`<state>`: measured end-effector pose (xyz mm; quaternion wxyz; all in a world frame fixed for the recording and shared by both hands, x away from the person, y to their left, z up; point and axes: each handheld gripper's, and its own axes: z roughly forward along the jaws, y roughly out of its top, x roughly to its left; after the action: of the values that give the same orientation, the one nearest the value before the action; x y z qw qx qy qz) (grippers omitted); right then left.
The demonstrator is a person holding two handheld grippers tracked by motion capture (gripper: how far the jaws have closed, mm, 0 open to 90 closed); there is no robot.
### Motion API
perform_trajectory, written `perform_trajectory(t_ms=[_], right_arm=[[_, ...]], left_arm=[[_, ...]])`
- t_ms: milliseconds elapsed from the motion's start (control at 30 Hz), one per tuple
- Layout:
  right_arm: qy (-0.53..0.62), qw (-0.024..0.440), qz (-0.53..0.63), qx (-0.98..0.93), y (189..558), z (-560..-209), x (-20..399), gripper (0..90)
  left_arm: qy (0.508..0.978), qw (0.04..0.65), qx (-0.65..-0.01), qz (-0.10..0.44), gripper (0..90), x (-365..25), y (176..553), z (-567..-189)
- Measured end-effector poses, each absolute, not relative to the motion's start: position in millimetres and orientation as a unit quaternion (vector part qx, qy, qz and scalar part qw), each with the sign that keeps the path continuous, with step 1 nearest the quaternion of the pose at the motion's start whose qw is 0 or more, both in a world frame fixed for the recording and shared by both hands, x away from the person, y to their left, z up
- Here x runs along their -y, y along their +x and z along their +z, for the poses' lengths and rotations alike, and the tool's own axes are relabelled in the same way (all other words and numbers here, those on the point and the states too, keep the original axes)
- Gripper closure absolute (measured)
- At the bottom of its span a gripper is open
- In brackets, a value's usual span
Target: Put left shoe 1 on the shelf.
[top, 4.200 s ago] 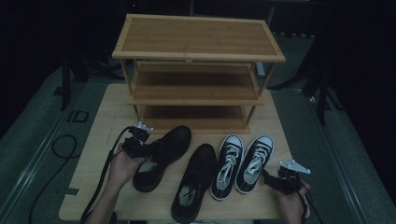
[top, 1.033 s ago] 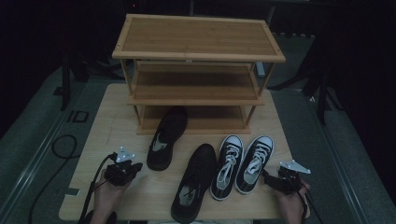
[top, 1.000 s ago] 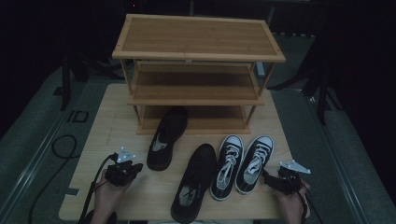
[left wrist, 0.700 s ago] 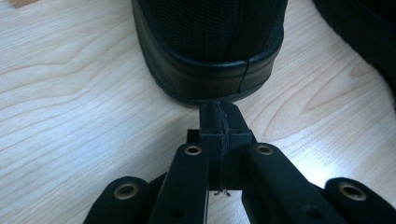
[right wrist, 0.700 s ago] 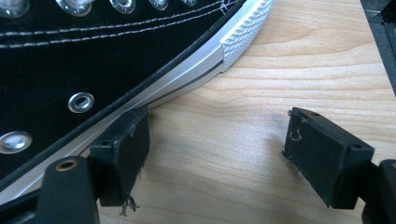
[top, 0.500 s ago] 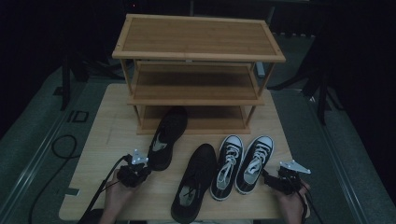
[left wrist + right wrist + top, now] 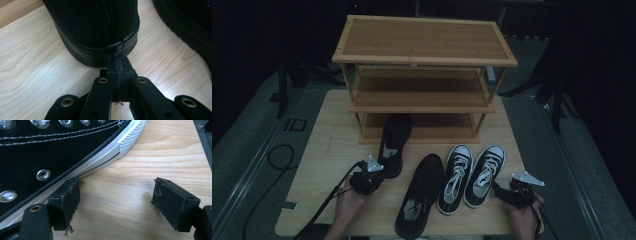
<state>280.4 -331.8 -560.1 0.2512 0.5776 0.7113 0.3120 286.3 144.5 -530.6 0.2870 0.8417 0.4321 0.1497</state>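
With its jaws pressed together and empty, the left tool (image 7: 117,63) rests its tip against the heel of the black mesh low-top shoe with a smooth black rubber sole (image 7: 95,27), which lies on the pale wooden bench (image 7: 32,75). In the high view this left tool (image 7: 373,172) sits at the shoe's (image 7: 393,145) heel, whose toe points into the bottom tier of the three-tier bamboo shoe rack (image 7: 422,92). The shoe looks light, its mesh upper soft and yielding, its sole rim firmer; the heel collar seems the best hold, or a push on the heel to slide it. Its mate, the second black mesh shoe (image 7: 419,202), lies nearer the front edge. The right tool (image 7: 116,202) stands spread, one jaw against the white sole of the black canvas sneaker (image 7: 37,152), gripping nothing. A second earlier, the left tool was well left of the heel; it has since moved up to it. The right tool has kept its place.
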Motion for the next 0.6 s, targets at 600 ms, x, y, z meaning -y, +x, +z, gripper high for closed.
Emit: perform_trajectory(t_ms=[600], right_arm=[[0.577,0.251,0.312,-0.712,280,-560,332,21.9]], left_arm=[[0.830,0.290,-0.449,0.160,88.5,-130,315,-520]])
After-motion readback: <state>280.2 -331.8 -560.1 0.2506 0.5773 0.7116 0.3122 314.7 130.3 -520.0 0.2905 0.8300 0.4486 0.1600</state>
